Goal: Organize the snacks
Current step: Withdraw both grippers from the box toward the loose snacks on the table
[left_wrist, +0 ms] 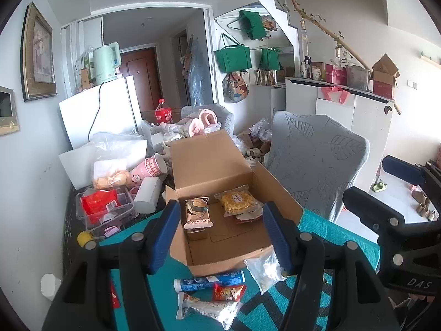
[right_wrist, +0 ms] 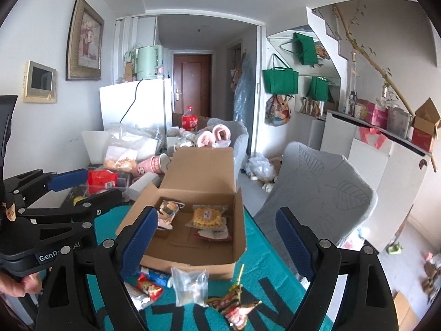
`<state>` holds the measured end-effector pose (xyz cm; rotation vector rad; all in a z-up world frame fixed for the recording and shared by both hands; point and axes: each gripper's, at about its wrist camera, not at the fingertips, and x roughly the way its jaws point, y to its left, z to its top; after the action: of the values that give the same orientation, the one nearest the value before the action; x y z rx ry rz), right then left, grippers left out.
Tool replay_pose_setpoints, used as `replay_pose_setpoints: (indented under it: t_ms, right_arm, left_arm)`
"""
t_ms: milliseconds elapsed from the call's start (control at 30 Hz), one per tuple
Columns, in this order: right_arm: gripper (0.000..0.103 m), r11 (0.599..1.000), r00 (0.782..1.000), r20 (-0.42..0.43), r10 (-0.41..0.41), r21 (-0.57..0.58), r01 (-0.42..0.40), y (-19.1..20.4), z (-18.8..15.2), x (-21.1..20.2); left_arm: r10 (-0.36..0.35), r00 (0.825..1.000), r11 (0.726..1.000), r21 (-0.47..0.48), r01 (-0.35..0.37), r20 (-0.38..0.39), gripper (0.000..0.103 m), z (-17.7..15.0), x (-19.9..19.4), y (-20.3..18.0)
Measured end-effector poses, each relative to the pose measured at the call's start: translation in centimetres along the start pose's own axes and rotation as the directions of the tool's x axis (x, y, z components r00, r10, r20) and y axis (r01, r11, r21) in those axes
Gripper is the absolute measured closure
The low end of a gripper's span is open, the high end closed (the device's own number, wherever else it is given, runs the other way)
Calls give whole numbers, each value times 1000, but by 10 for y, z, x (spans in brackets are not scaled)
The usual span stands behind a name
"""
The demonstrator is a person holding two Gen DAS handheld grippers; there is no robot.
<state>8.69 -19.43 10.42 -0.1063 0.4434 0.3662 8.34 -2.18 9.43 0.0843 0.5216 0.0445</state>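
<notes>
Two hand-held grippers hover above a teal tablecloth strewn with snacks. The left gripper stands partly spread, nothing between its ribbed blue pads; the right gripper gapes wider and is likewise empty, its black plastic arms studded with round metal pins.

Beyond both sits an open corrugated cardboard box, lid flap up. Inside lie a glossy yellow packet on a red-edged packet, and a crinkled brown-and-white wrapper standing on edge at the left.

On the cloth in front of the box lie a blue cylindrical cookie roll, a small red foil packet, a white crimped wrapper, a clear plastic bag of pale pieces, and a red-and-gold crumpled packet nearest the right gripper.
</notes>
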Motion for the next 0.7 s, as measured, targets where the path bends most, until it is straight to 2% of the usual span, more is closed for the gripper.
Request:
replay_pose_setpoints:
  t_ms: [133,267,467,700]
  right_arm:
    - [15,1000,1000,8,-6,20,6,-1,-17,-20]
    - [15,999,1000,-3,-13,36,13,-2,-37,-35]
    - [15,998,998,-61,-16,60,20,-4,-76,-43]
    - [15,998,991,-136,8,66,1,2,-116,-39]
  left_arm:
    - [7,1000,1000,17,-7,27,41,-16,-19,-5]
    - [-20,999,1000,3,20,29,41,-35,-34,-6]
    - [-71,997,997,-7,71,-17,41,-68,-40,-9]
    - [-76,995,997,17,78,-69,41,-106,-37,-15]
